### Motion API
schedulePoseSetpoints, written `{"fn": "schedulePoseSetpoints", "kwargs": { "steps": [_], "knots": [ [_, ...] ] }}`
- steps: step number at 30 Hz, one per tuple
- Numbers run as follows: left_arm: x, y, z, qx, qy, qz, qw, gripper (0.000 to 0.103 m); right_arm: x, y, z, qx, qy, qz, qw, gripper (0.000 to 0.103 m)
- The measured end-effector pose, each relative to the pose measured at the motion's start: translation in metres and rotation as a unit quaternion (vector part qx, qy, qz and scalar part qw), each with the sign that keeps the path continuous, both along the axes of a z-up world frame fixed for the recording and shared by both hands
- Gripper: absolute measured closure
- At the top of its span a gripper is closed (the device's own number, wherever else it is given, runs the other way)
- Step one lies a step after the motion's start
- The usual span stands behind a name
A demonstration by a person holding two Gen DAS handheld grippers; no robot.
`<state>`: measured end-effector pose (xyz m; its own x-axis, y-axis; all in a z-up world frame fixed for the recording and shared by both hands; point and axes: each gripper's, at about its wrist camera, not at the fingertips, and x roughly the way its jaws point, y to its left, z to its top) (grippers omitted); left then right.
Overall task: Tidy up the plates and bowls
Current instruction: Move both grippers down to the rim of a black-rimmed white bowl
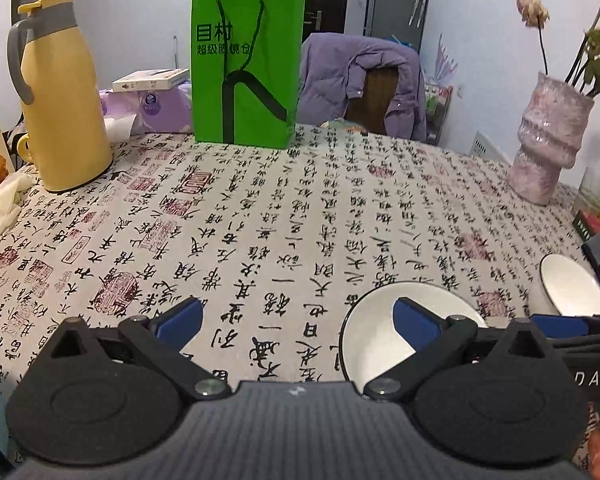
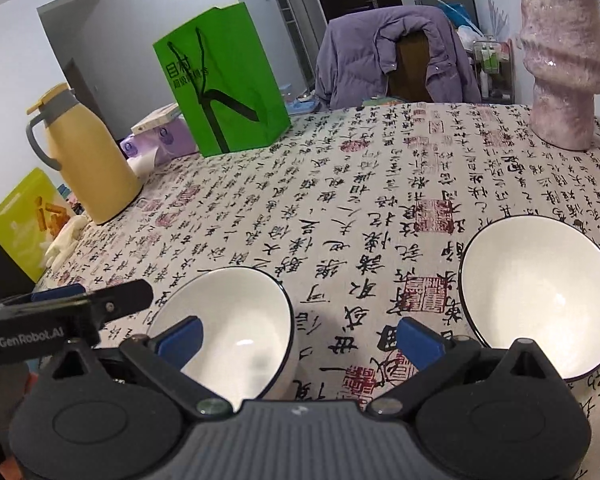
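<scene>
left bowl [image 2: 236, 328]: near edge of surface [image 2: 340, 200], under right claw's left finger
right bowl [image 2: 540, 292]: same edge, right of the claw
right claw [image 2: 300, 344]: wide, empty, nearer both
left claw [image 1: 300, 320]: wide, empty

On the green paper bag [image 1: 246, 68] I read two large dark characters, 目村, with a smaller line beneath that looks like 超级眼镜仓; in my right wrist view the same bag [image 2: 224, 80] shows 目村 again, though there the small line is too warped to make out. The tablecloth [image 1: 284, 216] over the bench is printed all over with black brush calligraphy and red seal stamps, too cursive for me to read. The side of the left gripper [image 2: 32, 332] carries white lettering, "GenRobot.AI". At the right edge of my left wrist view, the right gripper [image 1: 592, 376] shows the letters "DAS", cut off by the frame.
</scene>
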<state>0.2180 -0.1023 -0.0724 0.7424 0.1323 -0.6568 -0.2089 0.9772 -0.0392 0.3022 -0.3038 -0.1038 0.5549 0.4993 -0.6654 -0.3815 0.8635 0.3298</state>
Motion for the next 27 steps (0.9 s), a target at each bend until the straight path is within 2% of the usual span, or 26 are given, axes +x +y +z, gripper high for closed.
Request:
{"fn": "schedulePoseSetpoints", "kwargs": {
  "steps": [13, 19, 27],
  "knots": [
    [0.008, -0.006, -0.012, 0.025, 0.027, 0.001, 0.9993, 0.000, 0.004, 0.003, -0.008, -0.005, 0.011, -0.002, 1.000, 0.002],
    [0.012, -0.006, -0.017, 0.019, 0.042, -0.001, 0.9989, 0.000, 0.005, 0.002, -0.008, -0.001, 0.015, -0.001, 1.000, 0.007],
    [0.018, -0.006, -0.024, 0.031, 0.065, 0.007, 0.9974, 0.000, 0.006, 0.007, -0.014, -0.002, 0.024, 0.005, 1.000, 0.015]
  ]
}}
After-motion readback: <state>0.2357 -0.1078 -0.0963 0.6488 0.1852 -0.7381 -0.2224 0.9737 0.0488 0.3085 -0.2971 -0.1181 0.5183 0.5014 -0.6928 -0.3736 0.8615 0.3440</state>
